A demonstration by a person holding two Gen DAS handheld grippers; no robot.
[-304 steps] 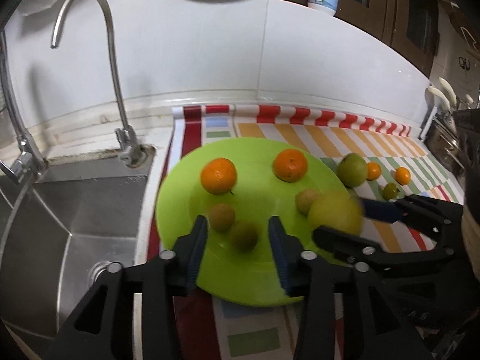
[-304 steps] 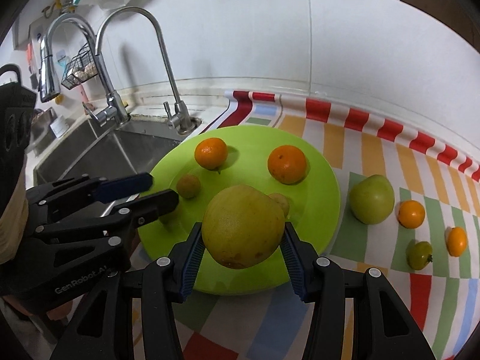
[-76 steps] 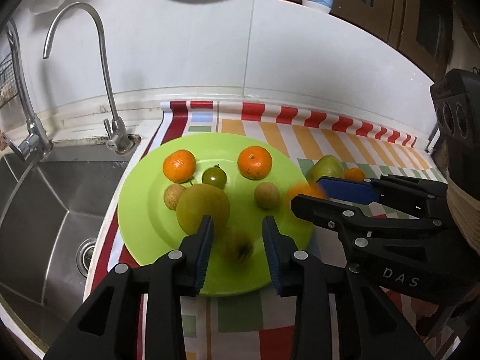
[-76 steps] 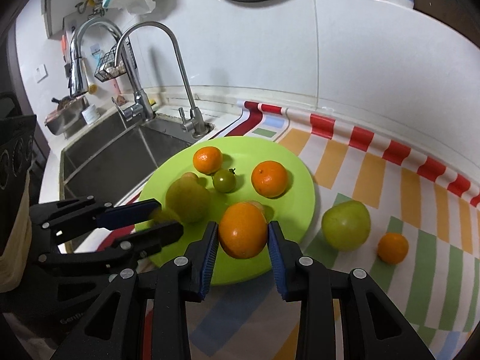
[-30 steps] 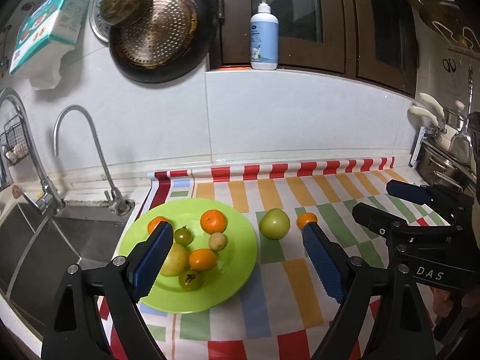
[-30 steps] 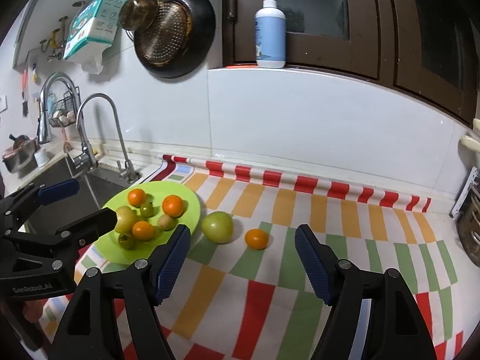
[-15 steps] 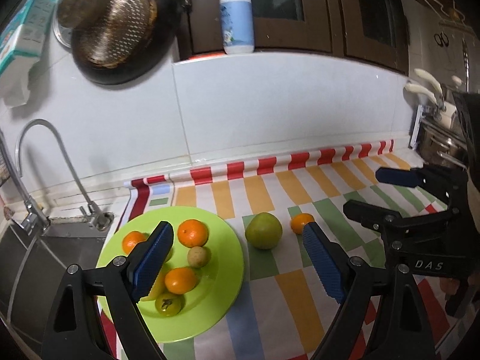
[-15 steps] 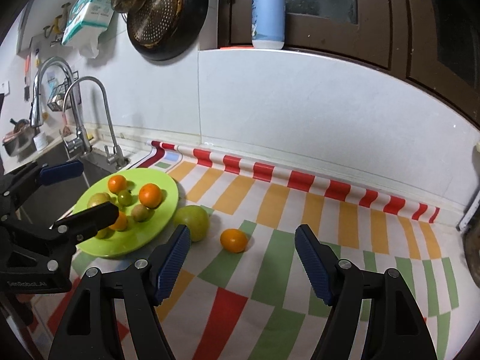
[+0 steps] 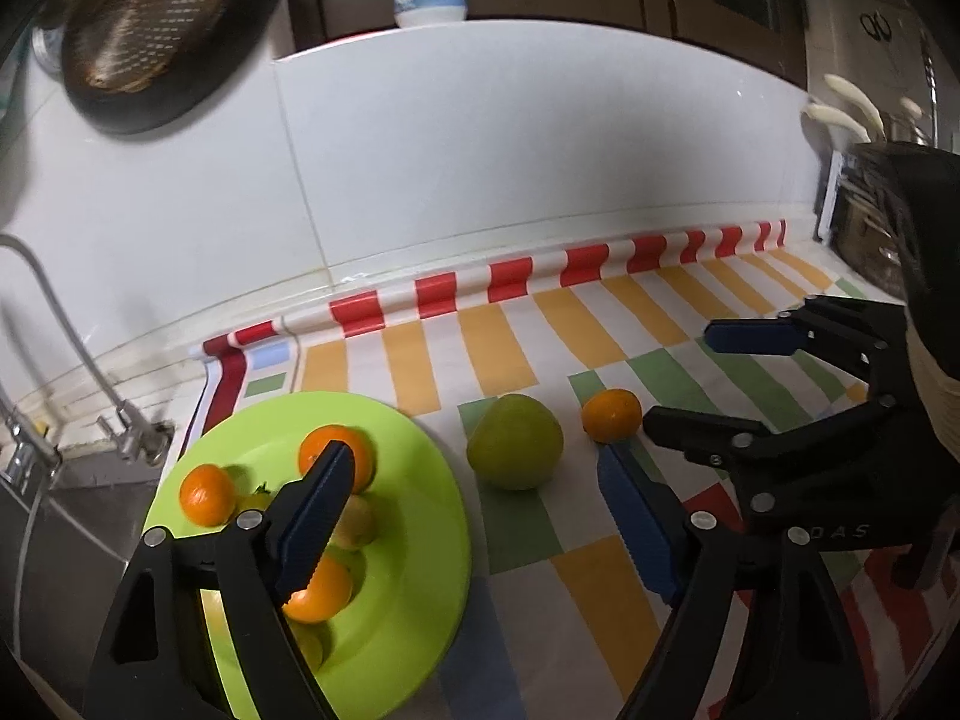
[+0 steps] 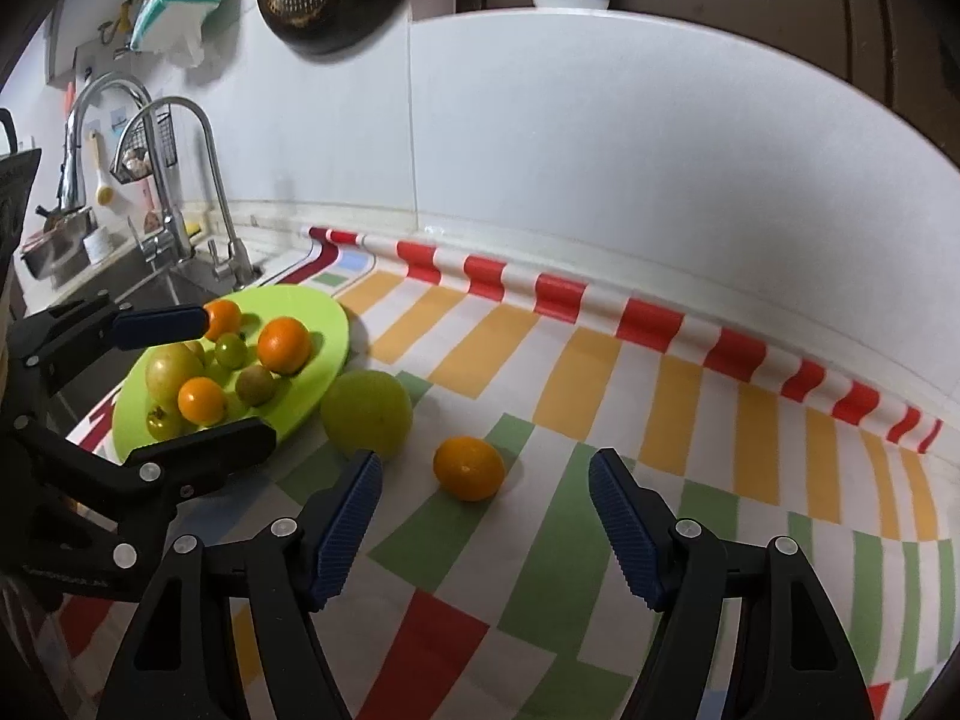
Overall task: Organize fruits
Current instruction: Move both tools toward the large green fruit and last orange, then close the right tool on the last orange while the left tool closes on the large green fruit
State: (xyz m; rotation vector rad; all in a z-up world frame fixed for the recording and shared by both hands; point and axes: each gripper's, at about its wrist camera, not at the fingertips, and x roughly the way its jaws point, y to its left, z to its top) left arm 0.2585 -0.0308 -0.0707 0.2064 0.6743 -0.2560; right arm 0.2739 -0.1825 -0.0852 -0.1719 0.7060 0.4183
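A lime green plate [image 9: 414, 540] [image 10: 312, 324] on the striped mat holds several oranges and small green and yellow fruits. A large green fruit [image 9: 515, 443] [image 10: 367, 411] lies on the mat just right of the plate. A small orange [image 9: 611, 415] [image 10: 469, 468] lies right of it. My left gripper [image 9: 480, 510] is open and empty, its jaws spanning the plate edge and the green fruit. My right gripper [image 10: 483, 507] is open and empty, with the small orange just beyond the gap. Each gripper shows in the other's view.
A steel sink [image 10: 120, 294] with two taps [image 10: 204, 138] lies left of the plate. The white tiled wall [image 10: 600, 180] backs the counter. A dark pan [image 9: 144, 42] hangs above. A utensil rack [image 9: 864, 228] stands at the far right.
Both grippers have moved lower and closer to the mat. The green fruit and small orange now lie nearer the jaws. Both stay open and empty.
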